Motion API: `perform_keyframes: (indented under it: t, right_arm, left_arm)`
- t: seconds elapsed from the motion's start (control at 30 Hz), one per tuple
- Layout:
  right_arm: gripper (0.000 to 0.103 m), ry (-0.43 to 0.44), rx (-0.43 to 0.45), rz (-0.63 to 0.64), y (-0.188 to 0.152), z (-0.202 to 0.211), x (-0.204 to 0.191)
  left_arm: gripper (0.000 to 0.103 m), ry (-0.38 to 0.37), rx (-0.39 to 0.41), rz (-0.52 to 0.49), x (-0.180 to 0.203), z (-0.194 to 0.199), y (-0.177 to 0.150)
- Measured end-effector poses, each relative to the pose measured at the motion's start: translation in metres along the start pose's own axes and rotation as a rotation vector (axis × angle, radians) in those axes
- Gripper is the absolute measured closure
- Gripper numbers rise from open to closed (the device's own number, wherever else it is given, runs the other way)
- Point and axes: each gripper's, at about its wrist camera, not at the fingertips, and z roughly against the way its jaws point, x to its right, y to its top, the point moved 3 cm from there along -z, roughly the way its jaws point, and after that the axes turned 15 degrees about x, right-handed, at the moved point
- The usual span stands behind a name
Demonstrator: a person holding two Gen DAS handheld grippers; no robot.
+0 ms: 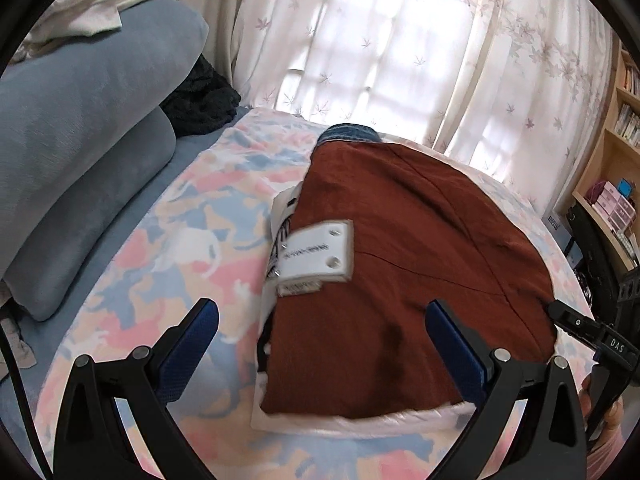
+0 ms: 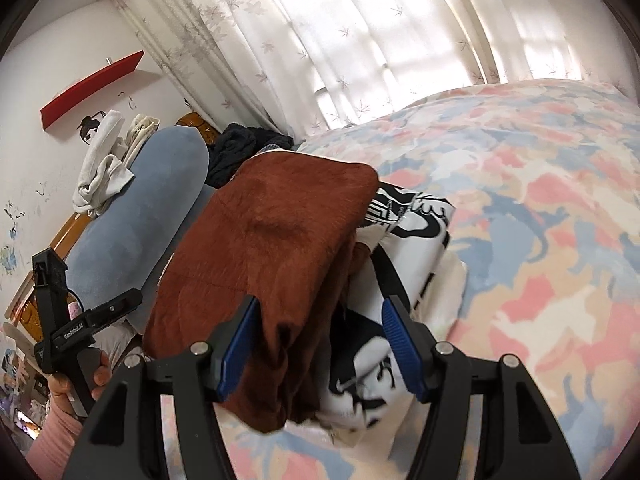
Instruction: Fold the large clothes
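Note:
A folded rust-brown garment (image 1: 408,272) lies on the patterned bedspread (image 1: 168,248), on top of a white garment with black print (image 2: 404,236). A white tag (image 1: 316,254) sticks out at its left edge. My left gripper (image 1: 320,336) is open above the near end of the brown garment, holding nothing. My right gripper (image 2: 320,344) is open, with its fingers on either side of the near edge of the brown garment (image 2: 276,248) and the white one; whether it touches them I cannot tell. The other gripper shows at the left of the right wrist view (image 2: 80,320).
Grey-blue bolster pillows (image 1: 88,132) lie along the left with pale clothes (image 1: 88,12) on top and a dark garment (image 1: 200,100) behind. Curtains (image 1: 400,48) hang behind the bed. A bookshelf (image 1: 616,152) stands at the right. A red wall shelf (image 2: 92,88) hangs on the wall.

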Motion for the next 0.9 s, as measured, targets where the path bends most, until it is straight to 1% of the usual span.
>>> perform_keyframes:
  t: [0.13,0.27,0.4,0.6,0.7,0.8,0.9]
  right_arm:
    - [0.04,-0.019,-0.02,-0.006,-0.001,0.03,-0.002]
    - [0.04,-0.03,-0.048,-0.008,-0.005,0.069,-0.006]
    - [0.04,-0.048,-0.071,0.016,-0.008,0.117,-0.013]
    - [0.04,-0.044,-0.078,0.044,-0.007,0.198,-0.026]
    - [0.04,-0.054,-0.076,0.062,-0.009,0.236,-0.031]
    - [0.04,-0.064,-0.082,0.082,-0.012,0.266,-0.032]
    - [0.04,-0.083,-0.08,0.096,-0.019,0.292,-0.03]
  left_arm:
    - [0.001,-0.024,-0.029,-0.025,0.024,0.024,-0.009]
    - [0.001,-0.045,-0.047,-0.078,0.057,0.057,-0.021]
    - [0.001,-0.058,-0.06,-0.119,0.092,0.095,-0.033]
    - [0.001,-0.075,-0.034,-0.171,0.148,0.168,-0.044]
    - [0.001,-0.109,-0.026,-0.18,0.174,0.2,-0.052]
    - [0.001,-0.141,-0.033,-0.187,0.198,0.227,-0.065]
    - [0.001,-0.155,-0.033,-0.196,0.217,0.245,-0.078]
